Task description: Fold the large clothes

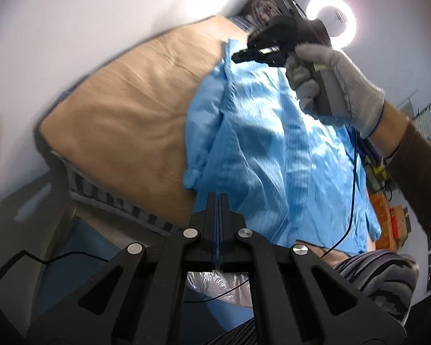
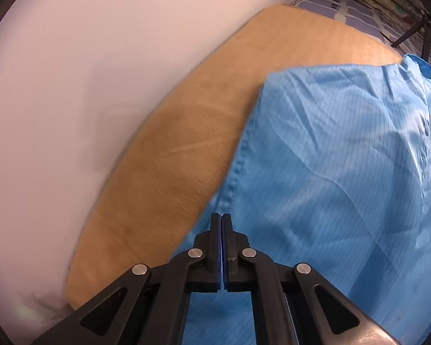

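Both jaws pinched together, the left gripper (image 1: 218, 198) and right gripper (image 2: 221, 218) nip the blue garment (image 2: 344, 172) along the tan blanket's (image 2: 172, 158) edge (slick fabric could slip free).

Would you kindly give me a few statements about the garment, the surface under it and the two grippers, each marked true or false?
1. The garment is light blue with thin dark lines. True.
2. It lies on a green plastic sheet. False: it lies on a tan cloth.
3. The left gripper has its jaws wide apart. False: they are shut.
4. The hand holding the right gripper wears a grey glove. True.
5. The right gripper's closed tips sit at the garment's stitched hem. True.
6. The garment covers the whole tan cloth. False: a broad part lies bare beside it.
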`<state>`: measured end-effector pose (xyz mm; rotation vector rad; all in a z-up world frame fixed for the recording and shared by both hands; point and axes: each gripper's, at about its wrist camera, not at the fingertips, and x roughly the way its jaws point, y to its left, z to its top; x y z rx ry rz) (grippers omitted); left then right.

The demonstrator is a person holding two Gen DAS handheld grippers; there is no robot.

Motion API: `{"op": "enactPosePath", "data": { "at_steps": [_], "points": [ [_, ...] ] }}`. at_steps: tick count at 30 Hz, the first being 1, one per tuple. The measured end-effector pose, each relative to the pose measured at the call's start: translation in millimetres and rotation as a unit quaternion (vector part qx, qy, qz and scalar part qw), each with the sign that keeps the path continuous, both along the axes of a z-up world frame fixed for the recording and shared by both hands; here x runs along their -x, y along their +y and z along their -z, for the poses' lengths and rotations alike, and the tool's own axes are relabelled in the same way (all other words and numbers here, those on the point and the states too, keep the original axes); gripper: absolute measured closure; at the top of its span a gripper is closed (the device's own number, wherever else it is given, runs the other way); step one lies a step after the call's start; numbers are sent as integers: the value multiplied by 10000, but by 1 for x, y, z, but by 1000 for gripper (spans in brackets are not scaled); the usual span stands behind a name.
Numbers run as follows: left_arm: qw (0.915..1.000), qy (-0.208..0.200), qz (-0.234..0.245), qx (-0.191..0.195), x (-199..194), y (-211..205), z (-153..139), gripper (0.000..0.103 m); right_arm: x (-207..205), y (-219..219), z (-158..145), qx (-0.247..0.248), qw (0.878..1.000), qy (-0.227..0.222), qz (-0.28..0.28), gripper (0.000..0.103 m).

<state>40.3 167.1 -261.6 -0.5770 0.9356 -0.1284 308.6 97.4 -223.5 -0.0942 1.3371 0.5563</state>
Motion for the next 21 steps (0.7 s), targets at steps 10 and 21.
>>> {"op": "enactPosePath", "data": {
  "at_steps": [10,21],
  "points": [
    [9995,102,209,205,-6,-10,18,41,16,33,6,463,9980,-39,-427,63],
    [9994,232,-44,235,7,-6,18,102,18,31,-4,407,9986,-84,-334,103]
  ]
}}
